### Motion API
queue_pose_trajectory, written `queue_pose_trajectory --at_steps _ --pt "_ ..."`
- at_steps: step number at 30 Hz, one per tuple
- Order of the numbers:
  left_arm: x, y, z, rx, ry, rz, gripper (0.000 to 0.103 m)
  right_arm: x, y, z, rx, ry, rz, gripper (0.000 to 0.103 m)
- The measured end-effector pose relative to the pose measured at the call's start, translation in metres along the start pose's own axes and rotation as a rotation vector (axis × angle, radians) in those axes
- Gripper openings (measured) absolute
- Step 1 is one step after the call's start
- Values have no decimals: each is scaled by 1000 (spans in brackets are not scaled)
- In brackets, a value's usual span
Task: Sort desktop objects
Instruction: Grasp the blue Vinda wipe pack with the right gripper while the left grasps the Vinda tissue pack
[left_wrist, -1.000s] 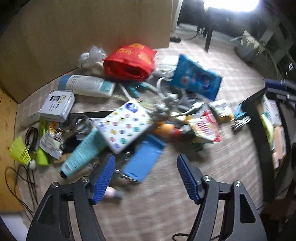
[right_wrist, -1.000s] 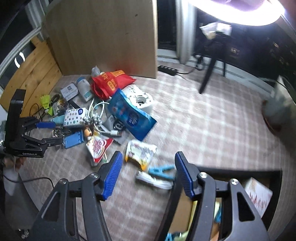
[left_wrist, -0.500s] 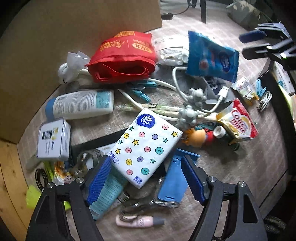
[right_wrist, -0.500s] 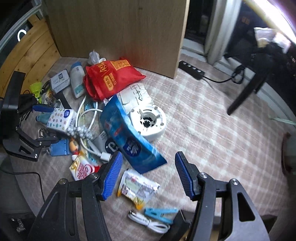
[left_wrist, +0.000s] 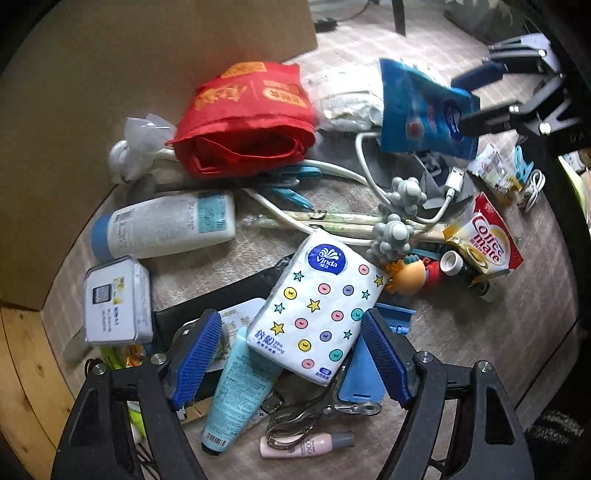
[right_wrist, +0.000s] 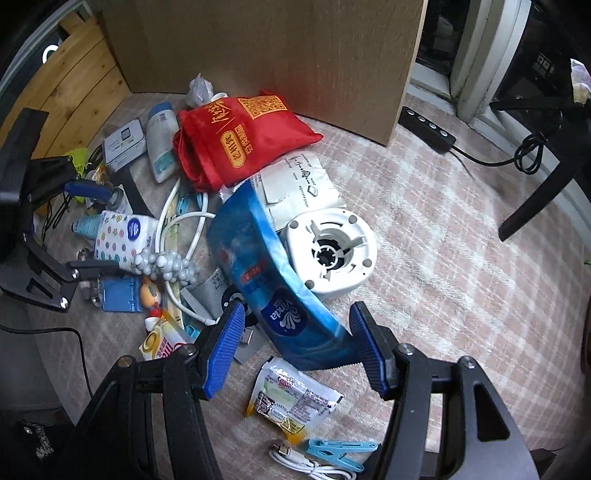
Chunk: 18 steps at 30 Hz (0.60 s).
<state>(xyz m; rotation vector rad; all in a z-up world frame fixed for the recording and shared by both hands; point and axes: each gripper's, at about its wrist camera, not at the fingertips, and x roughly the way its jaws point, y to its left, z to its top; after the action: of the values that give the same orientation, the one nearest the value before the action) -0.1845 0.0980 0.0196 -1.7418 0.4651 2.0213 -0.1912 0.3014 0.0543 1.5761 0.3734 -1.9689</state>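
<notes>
A white Vinda tissue pack (left_wrist: 317, 306) with coloured stars and dots lies tilted on the pile. My left gripper (left_wrist: 291, 354) points down over it, open, one blue pad on each side of its lower end; neither pad presses on it. The right wrist view shows the same left gripper (right_wrist: 92, 229) around that tissue pack (right_wrist: 122, 240). A blue Vinda pack (right_wrist: 266, 273) stands propped against a white round device (right_wrist: 332, 251). My right gripper (right_wrist: 297, 347) is open with the pack's near end between its fingers. That right gripper (left_wrist: 469, 98) appears at the blue pack (left_wrist: 417, 110).
Around lie a red bag (left_wrist: 243, 122), a white bottle (left_wrist: 162, 225), a tin box (left_wrist: 118, 299), a teal tube (left_wrist: 240, 387), a Coffee mate sachet (left_wrist: 484, 240), white cables (right_wrist: 184, 229), a snack packet (right_wrist: 291, 398) and a blue clothes peg (right_wrist: 340, 454). A cardboard wall (right_wrist: 277, 44) closes the back.
Both grippers came down onto the pile. The left one rolled and now straddles the white tissue pack. The right one swung left until the blue pack stands between its fingers.
</notes>
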Motion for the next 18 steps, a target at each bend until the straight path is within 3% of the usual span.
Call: queue_pose_trajectory --at_steps 7,9,12,16,18 --pt "12 -14 10 49 25 -6 73 3 5 -1 -15 21 -11 55" --pt "14 -23 32 57 27 -6 61 2 6 -4 -23 27 -10 44" --pt "13 -25 32 36 2 -23 55 2 5 -9 -17 44 16 27" --pt "12 -28 33 14 -15 -33 54 8 10 -9 -51 53 1 31" --pt "10 -29 32 5 -14 -37 53 13 15 -9 -59 65 9 52"
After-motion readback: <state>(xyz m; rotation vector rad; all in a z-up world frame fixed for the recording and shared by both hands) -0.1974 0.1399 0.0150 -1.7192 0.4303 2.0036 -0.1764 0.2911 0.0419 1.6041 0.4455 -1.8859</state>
